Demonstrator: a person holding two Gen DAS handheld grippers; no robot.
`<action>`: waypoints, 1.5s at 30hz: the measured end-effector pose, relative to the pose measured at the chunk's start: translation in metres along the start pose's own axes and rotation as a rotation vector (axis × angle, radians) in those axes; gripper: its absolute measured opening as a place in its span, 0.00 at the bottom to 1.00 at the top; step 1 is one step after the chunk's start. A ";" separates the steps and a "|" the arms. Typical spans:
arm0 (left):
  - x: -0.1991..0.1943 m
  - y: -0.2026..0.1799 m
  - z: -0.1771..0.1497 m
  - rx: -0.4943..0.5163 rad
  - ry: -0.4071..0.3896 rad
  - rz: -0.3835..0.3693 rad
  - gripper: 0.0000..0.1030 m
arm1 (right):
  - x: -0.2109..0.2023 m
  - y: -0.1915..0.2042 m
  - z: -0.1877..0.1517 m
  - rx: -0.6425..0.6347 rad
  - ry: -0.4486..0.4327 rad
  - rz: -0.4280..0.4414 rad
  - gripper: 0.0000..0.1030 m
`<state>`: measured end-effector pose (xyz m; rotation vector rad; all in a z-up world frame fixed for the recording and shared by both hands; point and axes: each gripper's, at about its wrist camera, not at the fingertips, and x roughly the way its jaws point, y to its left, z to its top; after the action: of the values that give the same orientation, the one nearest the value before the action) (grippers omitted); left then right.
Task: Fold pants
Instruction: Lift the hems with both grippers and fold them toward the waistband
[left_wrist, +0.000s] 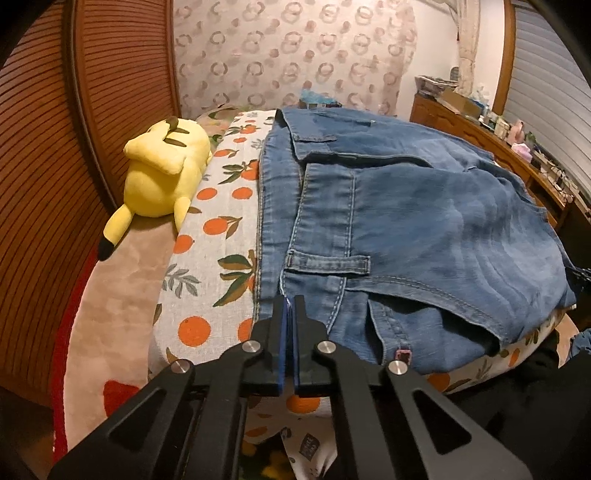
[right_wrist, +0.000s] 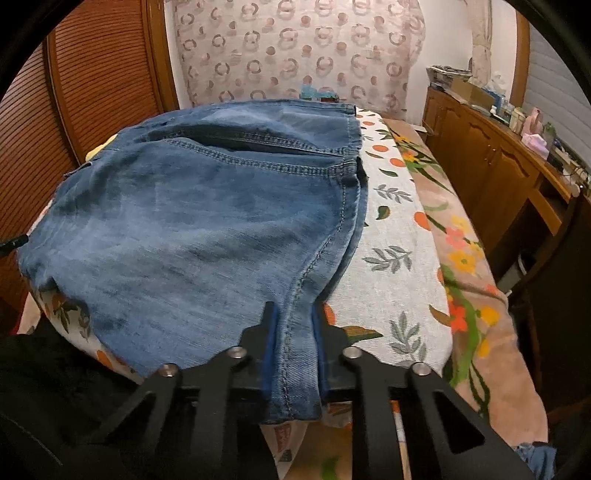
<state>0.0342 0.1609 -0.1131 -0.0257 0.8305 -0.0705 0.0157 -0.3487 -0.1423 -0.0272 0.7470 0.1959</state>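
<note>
Left wrist view: the left tool (left_wrist: 289, 301) is nearly closed, pinching the jeans' (left_wrist: 406, 221) waistband edge near a belt loop (left_wrist: 328, 263). In the right wrist view, the right tool (right_wrist: 293, 314) grips a thick seam fold of the jeans (right_wrist: 192, 221), jaws partly apart around it. The jeans lie folded on the orange-print sheet (left_wrist: 214, 243) of a bed. This looks like a mid-fold step; next likely needs both tools lifting together. A yellow plush toy (left_wrist: 162, 173) lies left of the jeans, clear of them; a wooden dresser (right_wrist: 491, 162) stands well right.

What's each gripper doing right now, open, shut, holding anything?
Left gripper: shut on the waistband edge of the jeans.
Right gripper: shut on a bunched fold of the jeans.
</note>
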 end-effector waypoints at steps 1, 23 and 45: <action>-0.001 0.000 0.001 0.001 -0.002 -0.001 0.03 | 0.000 0.000 0.000 0.003 -0.003 0.001 0.14; -0.039 0.000 0.031 0.038 -0.122 -0.019 0.02 | -0.023 0.005 0.022 -0.004 -0.160 0.017 0.07; -0.022 -0.022 0.152 0.109 -0.268 0.007 0.02 | 0.027 -0.023 0.110 -0.043 -0.319 -0.040 0.04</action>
<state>0.1302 0.1398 0.0070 0.0690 0.5584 -0.1036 0.1131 -0.3559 -0.0811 -0.0505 0.4241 0.1727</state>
